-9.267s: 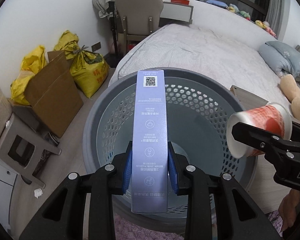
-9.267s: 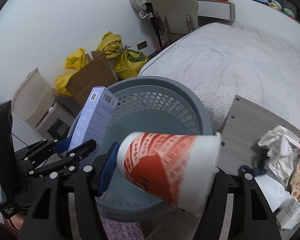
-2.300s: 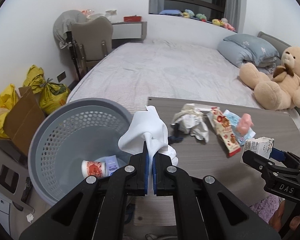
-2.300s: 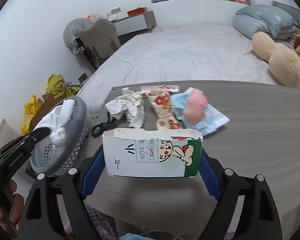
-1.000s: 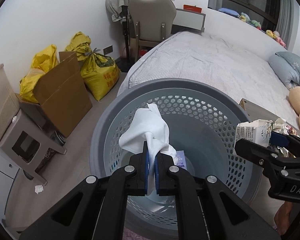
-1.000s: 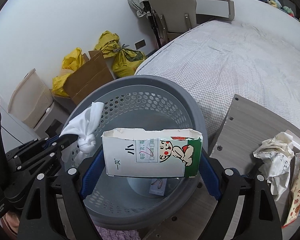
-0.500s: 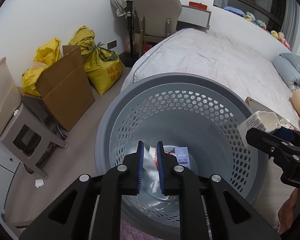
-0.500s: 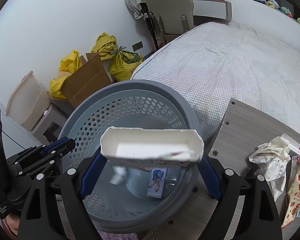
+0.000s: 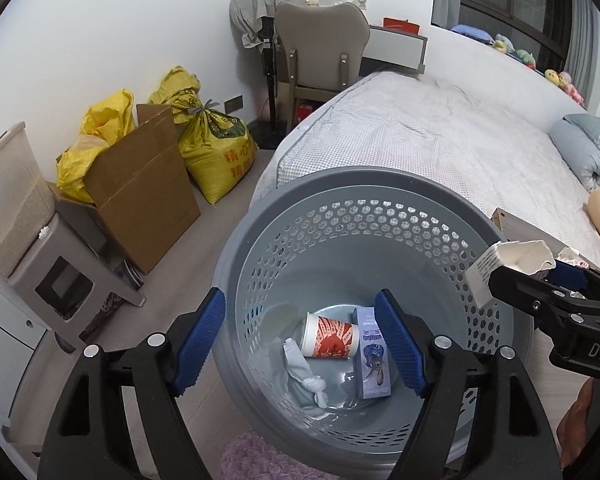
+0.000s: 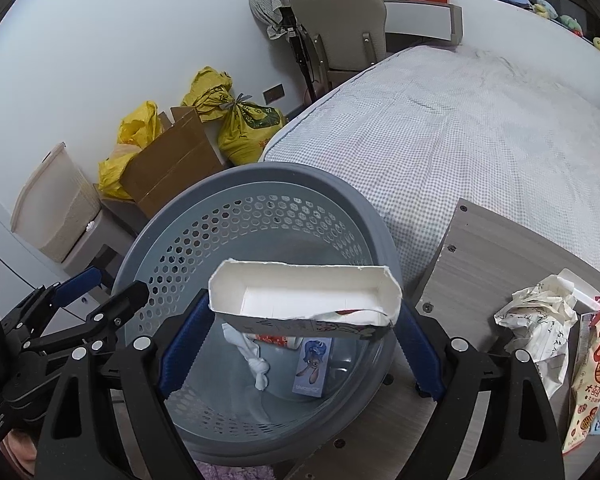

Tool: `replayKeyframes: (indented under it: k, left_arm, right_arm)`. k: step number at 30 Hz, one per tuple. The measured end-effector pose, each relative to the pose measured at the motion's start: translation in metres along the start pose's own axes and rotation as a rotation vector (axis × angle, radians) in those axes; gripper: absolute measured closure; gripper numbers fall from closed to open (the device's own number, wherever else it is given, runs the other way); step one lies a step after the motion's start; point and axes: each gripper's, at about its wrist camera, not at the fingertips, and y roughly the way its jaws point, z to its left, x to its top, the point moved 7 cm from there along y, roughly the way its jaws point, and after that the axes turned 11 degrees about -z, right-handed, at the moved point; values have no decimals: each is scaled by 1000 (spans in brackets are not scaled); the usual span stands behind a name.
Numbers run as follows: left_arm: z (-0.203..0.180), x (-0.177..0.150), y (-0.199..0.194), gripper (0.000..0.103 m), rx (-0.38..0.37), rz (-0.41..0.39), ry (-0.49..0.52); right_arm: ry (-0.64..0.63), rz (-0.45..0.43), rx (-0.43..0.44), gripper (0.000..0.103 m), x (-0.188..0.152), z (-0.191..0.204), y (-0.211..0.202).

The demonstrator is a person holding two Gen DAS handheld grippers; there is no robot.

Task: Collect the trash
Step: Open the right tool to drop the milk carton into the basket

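- Your left gripper (image 9: 300, 338) hung over the basket (image 9: 364, 184) with its fingers (image 9: 199, 336) opening and nothing between them; the knotted white cloth (image 9: 306, 376) lay on the basket floor beside the red paper cup (image 9: 332, 336) and the small blue box (image 9: 372, 360).
- Your right gripper (image 10: 298, 346) had the torn milk carton (image 10: 304, 300) between its fingers, mouth toward the camera, above the basket opening. It looked tipped and loosely seated; I could not tell whether the pads were pressing on it.
- The carton looked empty, so light, with thin card walls that would crush under a hard squeeze. Its torn rim was the weakest part; the short ends below the tear were the better place to hold.
- The basket mouth was wide and clear beneath the carton, so a plain release should have dropped it in.
- The bench (image 10: 488, 248) edge sat just beside the basket's right rim, with crumpled paper (image 10: 536, 316) and a snack packet (image 10: 592, 376) waiting on it.
- Your two grippers were near each other above the basket, so the left one had more room toward the floor side.
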Motion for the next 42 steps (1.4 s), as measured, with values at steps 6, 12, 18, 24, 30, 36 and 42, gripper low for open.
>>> replayKeyframes:
  k: [6, 12, 18, 24, 30, 36, 42]
  left_arm:
    - [3, 1, -3, 24, 9, -6, -7]
    - [9, 4, -7, 22, 21, -18, -11]
    - [15, 7, -12, 21, 26, -31, -25]
    - [21, 9, -16, 21, 30, -40, -37]
    - [23, 8, -18, 16, 36, -45, -47]
    - [21, 7, -20, 12, 28, -47, -51]
    - [18, 10, -26, 9, 25, -68, -57]
  right_arm:
    - [2, 0, 14, 19, -1, 2, 2]
    - [1, -13, 18, 19, 1, 2, 1]
    - [-37, -15, 40, 15, 3, 13, 0]
    - [-45, 1, 41, 15, 0, 16, 3]
    - [-38, -3, 29, 15, 0, 16, 0]
    - [-27, -12, 22, 15, -2, 13, -6]
    - [-19, -38, -5, 15, -4, 7, -17]
